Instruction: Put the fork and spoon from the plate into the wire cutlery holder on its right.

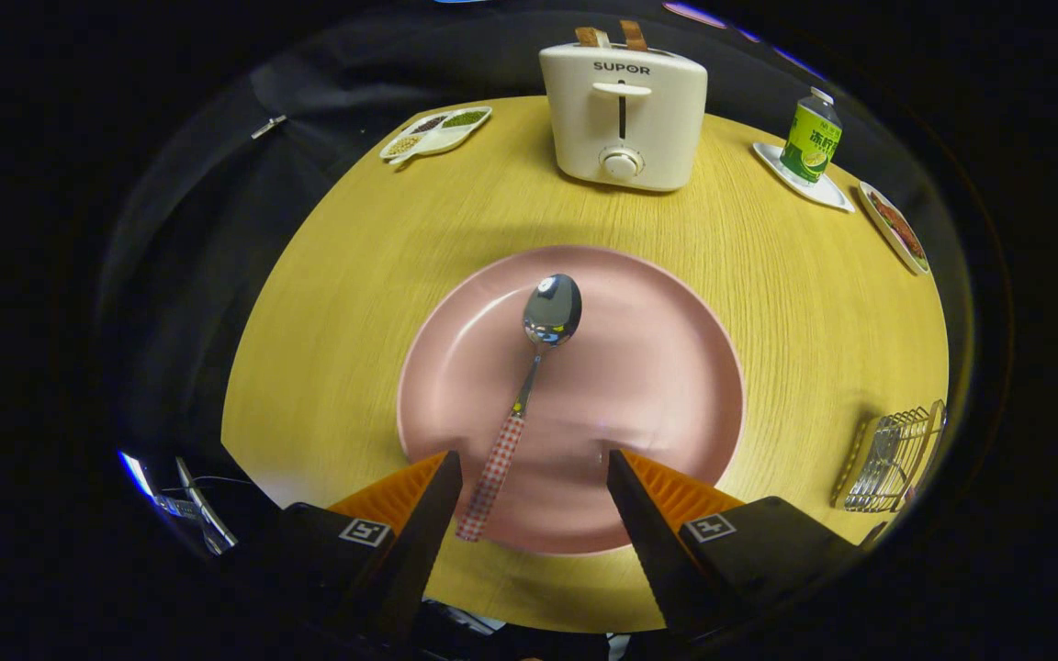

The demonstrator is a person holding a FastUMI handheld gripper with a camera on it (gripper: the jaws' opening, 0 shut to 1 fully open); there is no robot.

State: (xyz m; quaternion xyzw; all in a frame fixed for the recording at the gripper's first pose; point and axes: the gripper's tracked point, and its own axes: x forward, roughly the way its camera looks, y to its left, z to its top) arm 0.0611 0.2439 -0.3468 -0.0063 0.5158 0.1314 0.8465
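Observation:
A pink plate (658, 367) lies on the round wooden table just ahead of my fingers. On it rests a metal spoon (529, 367) with a red-and-white checked handle; its bowl points away from me and the handle end reaches down between my fingers, close to the left one. My gripper (534, 464) is open above the plate's near rim, touching nothing. The wire cutlery holder (892, 454) stands on the table to the right of the plate, near the table's edge. I cannot tell what is inside it.
A white toaster (623, 115) with two bread slices stands beyond the plate. A divided dish (437, 133) with seeds sits at the far left. At the far right a green bottle (811, 138) stands on a white saucer, beside a dish of food (896, 228).

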